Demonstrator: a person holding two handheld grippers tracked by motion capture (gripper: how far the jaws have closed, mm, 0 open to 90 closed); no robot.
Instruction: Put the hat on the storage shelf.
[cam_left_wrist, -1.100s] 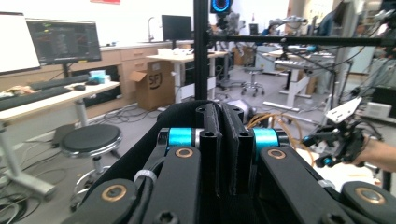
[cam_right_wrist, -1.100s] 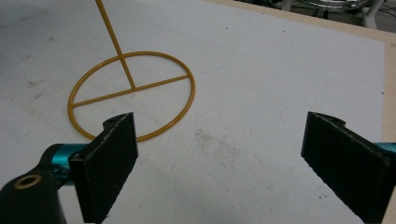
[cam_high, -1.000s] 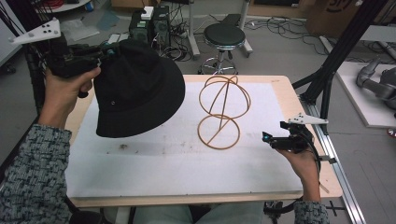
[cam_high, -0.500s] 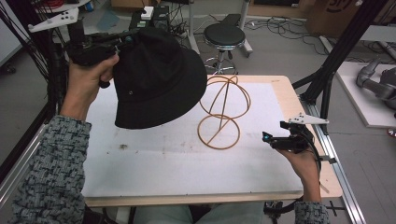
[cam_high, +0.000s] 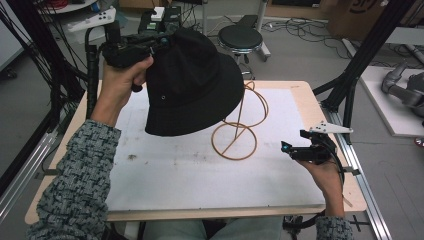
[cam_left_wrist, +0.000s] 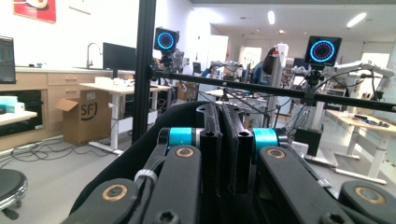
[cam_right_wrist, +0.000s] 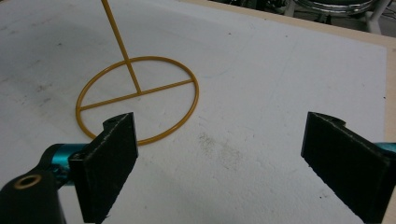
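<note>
A black bucket hat hangs in the air over the table's back left, its brim pinched by my left gripper, which is shut on it. In the left gripper view the two jaws press together on the hat's black fabric. A gold wire hat stand rises from the white mat, and the hat's right edge hides part of its upper loop. My right gripper rests open near the table's right edge, right of the stand. Its view shows wide-apart jaws and the stand's base ring.
The white mat covers most of the wooden table. A black frame post slants up at the right and cables hang at the left. A round stool stands behind the table.
My left hand has lifted the hat and carried it right, so its brim now overlaps the stand's top loop. The right gripper has stayed put.
</note>
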